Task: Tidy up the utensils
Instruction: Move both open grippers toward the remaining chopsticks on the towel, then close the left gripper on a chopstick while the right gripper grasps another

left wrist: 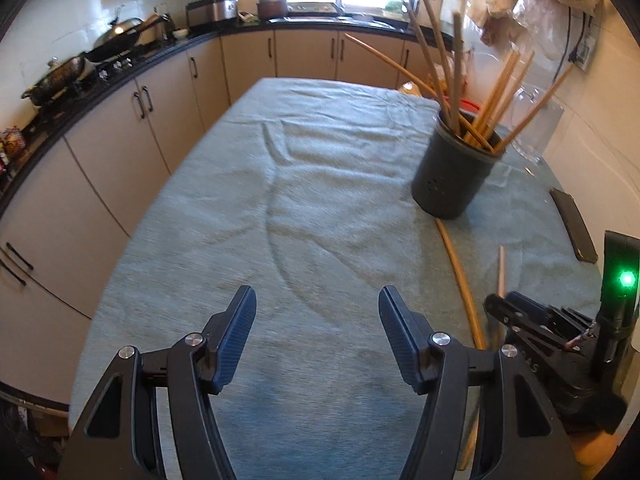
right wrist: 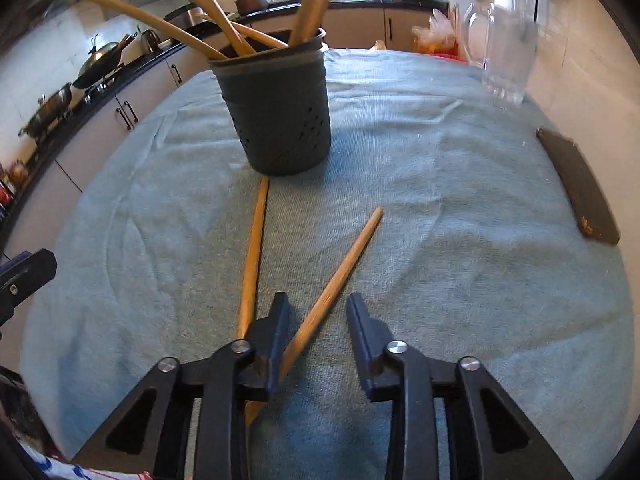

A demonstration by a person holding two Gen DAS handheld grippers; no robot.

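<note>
Kitchen cabinets and a stove ring a surface draped in pale blue-green towelling, where a dark grey perforated utensil holder stands upright, bristling with long bamboo chopsticks so they stay bundled. Two loose tan wooden chopsticks lie flat in front of it, one touching its base. The right claw sits spread around the nearer stick, apparently lining up a pinch. The left claw hangs spread and empty, well apart.

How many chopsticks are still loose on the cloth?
2. One chopstick lies straight out from the holder; the other chopstick lies angled, between the open right tongs. None seem hidden.
</note>
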